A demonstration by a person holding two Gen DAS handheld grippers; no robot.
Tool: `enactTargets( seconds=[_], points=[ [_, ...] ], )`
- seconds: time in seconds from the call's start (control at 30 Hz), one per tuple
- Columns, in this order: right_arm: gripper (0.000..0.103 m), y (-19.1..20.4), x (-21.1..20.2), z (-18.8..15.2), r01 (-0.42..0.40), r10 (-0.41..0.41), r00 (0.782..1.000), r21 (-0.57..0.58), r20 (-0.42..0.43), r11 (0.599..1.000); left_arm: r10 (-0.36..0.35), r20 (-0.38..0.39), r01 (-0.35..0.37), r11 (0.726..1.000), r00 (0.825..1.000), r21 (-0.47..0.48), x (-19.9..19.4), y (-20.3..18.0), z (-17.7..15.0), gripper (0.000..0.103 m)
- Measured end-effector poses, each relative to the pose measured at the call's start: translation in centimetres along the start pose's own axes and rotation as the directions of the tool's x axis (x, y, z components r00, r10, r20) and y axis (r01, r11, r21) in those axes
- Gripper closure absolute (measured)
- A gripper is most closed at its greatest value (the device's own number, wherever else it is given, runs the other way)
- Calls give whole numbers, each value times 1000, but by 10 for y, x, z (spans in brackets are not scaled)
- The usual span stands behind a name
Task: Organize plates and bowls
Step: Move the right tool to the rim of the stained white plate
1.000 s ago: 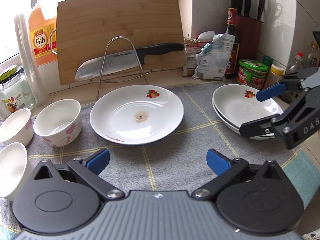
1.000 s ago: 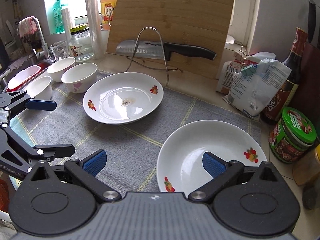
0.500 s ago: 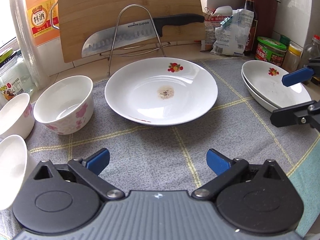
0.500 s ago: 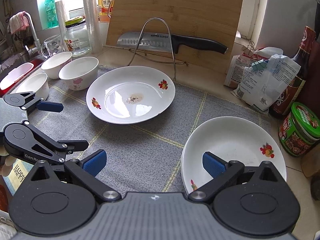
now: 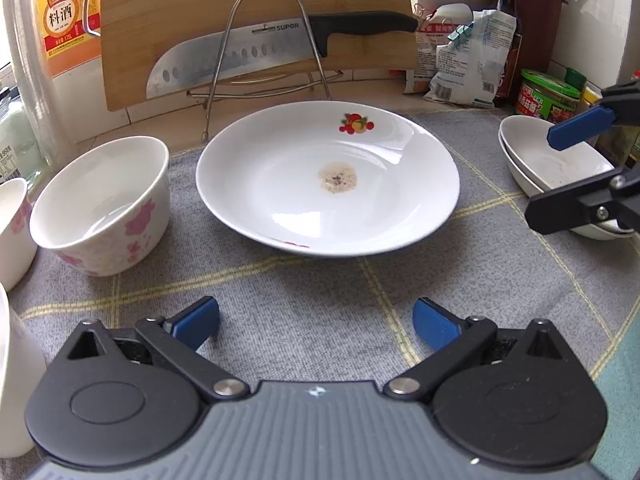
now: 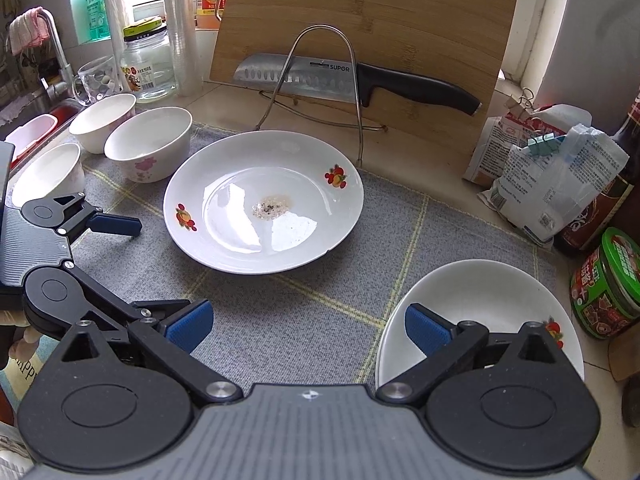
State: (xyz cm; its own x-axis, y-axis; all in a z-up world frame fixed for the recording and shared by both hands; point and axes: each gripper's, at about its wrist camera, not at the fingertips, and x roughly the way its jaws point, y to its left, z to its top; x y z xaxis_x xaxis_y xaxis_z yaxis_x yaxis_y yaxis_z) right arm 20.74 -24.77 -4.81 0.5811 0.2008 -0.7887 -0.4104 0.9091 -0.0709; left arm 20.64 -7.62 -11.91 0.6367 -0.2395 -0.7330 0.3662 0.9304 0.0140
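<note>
Ahead of left claw, spread wide, empty: soiled plate on mat, not touching.

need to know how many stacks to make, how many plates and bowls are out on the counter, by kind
plates: 3, the large plate mid-mat and two stacked plates on the right
bowls: 3, the pink-flower bowl, the bowl behind it and the nearest bowl on the left
total: 6
</note>
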Motion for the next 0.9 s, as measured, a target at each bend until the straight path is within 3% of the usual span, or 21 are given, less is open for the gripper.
enactTargets(
  seconds=[0.43, 0.9],
  points=[
    [0, -13, 43, 31, -91, 90, 995, -12, -45, 996, -4, 32, 4, 1000, 999, 10, 19, 1, 16, 0],
    [0, -28, 94, 65, -202, 202, 973, 19, -112, 979, -5, 71, 4, 1000, 997, 14, 22, 5, 16, 0]
  ],
)
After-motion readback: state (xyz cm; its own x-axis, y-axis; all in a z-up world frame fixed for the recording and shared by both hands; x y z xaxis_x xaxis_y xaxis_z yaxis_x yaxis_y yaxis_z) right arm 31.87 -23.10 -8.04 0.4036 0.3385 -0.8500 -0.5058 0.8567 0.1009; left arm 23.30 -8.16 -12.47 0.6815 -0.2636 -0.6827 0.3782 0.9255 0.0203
